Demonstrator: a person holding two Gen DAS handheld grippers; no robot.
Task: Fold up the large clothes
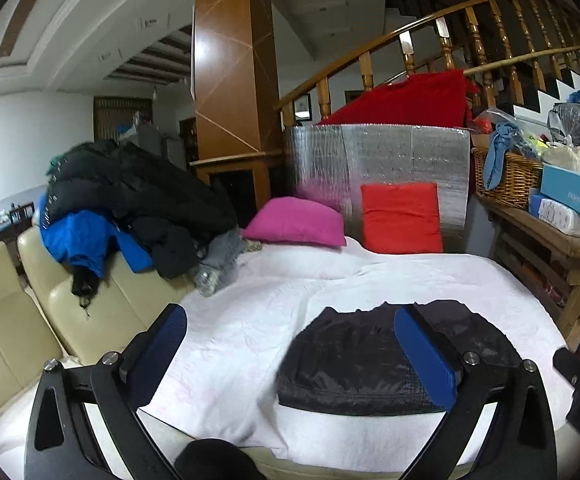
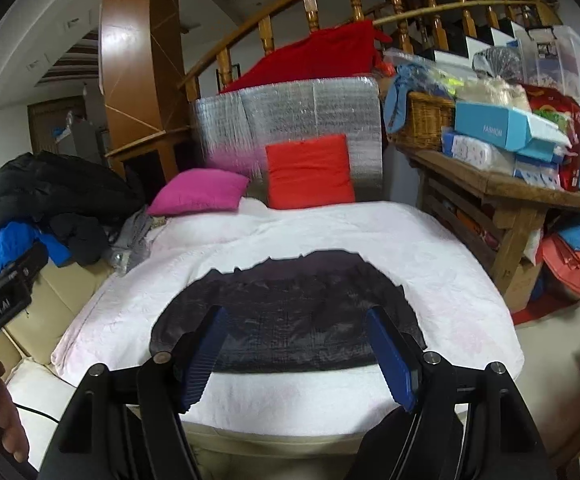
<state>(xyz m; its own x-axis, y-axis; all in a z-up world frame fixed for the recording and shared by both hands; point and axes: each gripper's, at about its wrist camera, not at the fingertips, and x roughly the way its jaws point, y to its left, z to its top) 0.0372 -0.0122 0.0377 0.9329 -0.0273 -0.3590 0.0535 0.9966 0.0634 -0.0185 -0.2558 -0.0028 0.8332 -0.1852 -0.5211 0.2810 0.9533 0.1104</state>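
Note:
A dark quilted garment (image 1: 354,364) lies in a compact folded bundle on the white bedspread (image 1: 249,312). It also shows in the right wrist view (image 2: 298,312), on the same bedspread (image 2: 430,248). My left gripper (image 1: 290,344) is open and empty, held above the bedspread with the bundle under its right finger. My right gripper (image 2: 296,340) is open and empty, held above the near edge of the bundle. The left gripper's body (image 2: 1,296) shows at the left edge of the right wrist view.
A pile of dark and blue jackets (image 1: 129,208) lies on the cream sofa (image 1: 69,304) at the left. A pink pillow (image 1: 296,222) and a red pillow (image 1: 402,220) lean at the bed's far end. A cluttered wooden table (image 2: 510,188) stands at the right.

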